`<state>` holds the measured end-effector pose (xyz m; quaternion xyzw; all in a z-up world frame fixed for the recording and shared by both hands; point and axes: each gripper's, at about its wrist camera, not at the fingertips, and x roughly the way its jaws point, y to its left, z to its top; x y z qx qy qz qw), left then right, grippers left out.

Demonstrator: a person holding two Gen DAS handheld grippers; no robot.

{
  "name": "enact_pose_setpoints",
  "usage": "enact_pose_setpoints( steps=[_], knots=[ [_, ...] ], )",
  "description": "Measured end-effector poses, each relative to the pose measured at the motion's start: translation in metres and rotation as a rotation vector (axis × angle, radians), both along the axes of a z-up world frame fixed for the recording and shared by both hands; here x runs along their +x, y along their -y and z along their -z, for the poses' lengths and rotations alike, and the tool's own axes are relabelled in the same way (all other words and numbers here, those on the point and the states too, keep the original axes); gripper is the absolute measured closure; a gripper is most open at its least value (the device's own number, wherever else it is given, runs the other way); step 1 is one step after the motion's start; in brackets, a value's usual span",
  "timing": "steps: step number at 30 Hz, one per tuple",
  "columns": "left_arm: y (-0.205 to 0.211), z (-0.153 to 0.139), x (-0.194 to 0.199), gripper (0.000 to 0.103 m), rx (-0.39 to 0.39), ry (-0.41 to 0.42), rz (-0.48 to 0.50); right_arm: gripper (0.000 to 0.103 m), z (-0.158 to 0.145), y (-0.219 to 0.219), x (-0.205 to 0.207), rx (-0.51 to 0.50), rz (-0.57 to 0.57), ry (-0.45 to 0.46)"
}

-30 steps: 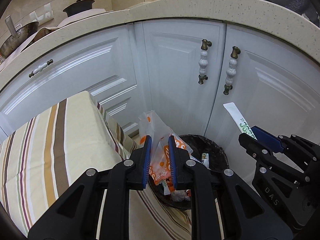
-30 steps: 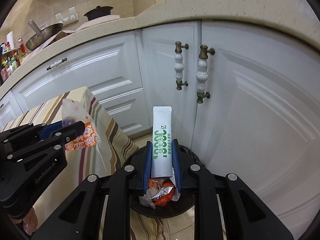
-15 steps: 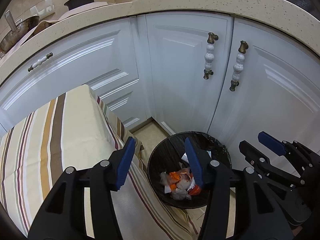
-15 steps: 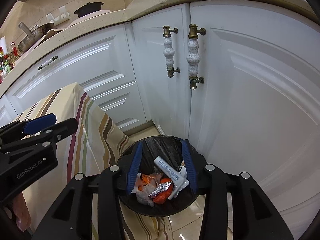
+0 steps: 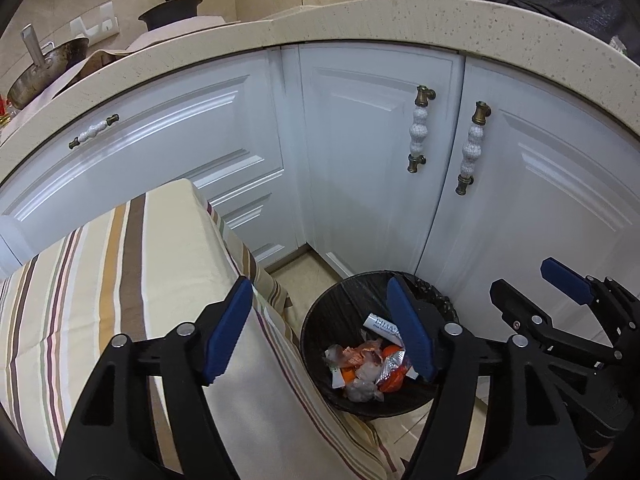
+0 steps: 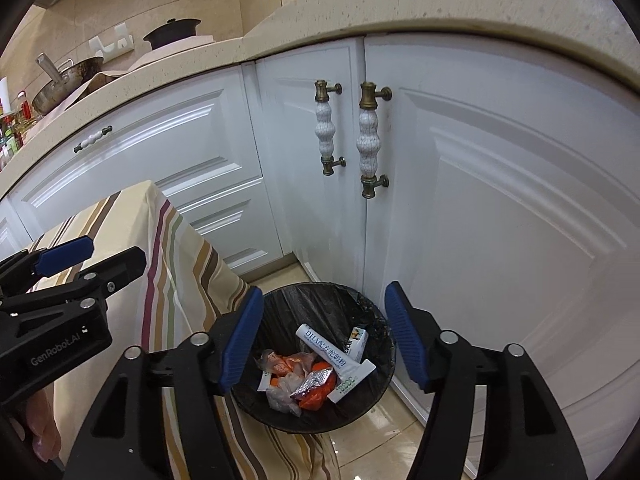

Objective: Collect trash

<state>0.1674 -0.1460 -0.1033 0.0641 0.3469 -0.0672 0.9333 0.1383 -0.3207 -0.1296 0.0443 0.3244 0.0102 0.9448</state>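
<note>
A round black bin [image 5: 320, 328] [image 6: 360, 312] with a black liner stands on the floor by the white cabinets. Inside lie orange and clear wrappers [image 5: 362, 364] [image 6: 296, 376] and a white sachet with green print [image 6: 340, 354]. My left gripper [image 5: 320, 332] is open and empty, above the table corner and the bin's left side. My right gripper [image 6: 324, 336] is open and empty, directly above the bin. Each gripper shows at the edge of the other's view, the right one [image 5: 552, 292] and the left one [image 6: 92, 256].
A table with a striped cloth [image 5: 120, 272] [image 6: 132, 232] stands left of the bin, its cloth hanging beside it. White cabinet doors with ceramic handles [image 5: 418, 128] [image 6: 370, 140] stand close behind. A stone counter [image 5: 360, 20] overhangs, bearing a wok and a pot.
Both grippers opened and let go. The orange wrapper from the left and the white sachet from the right dropped into the bin. Both grippers have opened wider since.
</note>
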Motion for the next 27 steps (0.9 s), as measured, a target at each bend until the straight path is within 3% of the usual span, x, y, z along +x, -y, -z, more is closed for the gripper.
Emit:
enact_pose_setpoints(
  steps=[12, 23, 27],
  knots=[
    [-0.028, -0.021, -0.039, 0.02, -0.004, 0.043, -0.01, 0.025, -0.016, -0.021, -0.031, -0.009, 0.0, 0.018],
    [-0.069, -0.046, -0.096, 0.012, 0.016, 0.118, -0.048, 0.022, -0.04, -0.051, -0.074, -0.029, -0.029, 0.063],
    [-0.088, -0.059, -0.114, 0.008, -0.023, 0.122, -0.07, 0.021, -0.055, -0.062, -0.093, -0.038, -0.042, 0.09]
  ],
)
